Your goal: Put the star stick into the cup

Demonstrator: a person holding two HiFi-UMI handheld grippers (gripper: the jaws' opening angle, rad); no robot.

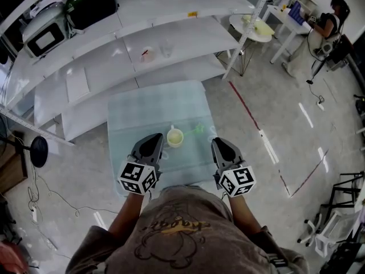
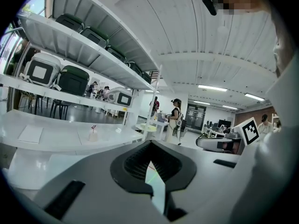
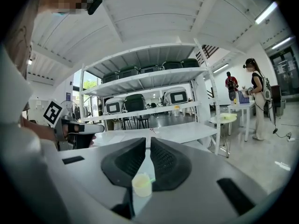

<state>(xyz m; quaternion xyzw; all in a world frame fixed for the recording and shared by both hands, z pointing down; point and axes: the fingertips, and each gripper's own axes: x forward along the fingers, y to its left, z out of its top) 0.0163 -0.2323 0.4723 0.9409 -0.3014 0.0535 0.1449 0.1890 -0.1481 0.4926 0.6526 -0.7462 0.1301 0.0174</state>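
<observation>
A pale yellow cup stands near the front of the small glass-topped table. The green star stick lies flat just to the cup's right, apart from both grippers. My left gripper hovers beside the cup's left, its jaws together and empty; in its own view a sliver of the green stick shows beyond the jaws. My right gripper hangs right of the stick. In its own view the pads stand almost together with nothing between them. The cup shows beyond and below.
White shelving runs behind the table with dark cases and a small clear cup. A round white table and a person are at the far right. A black round base stands left. Red tape marks the floor.
</observation>
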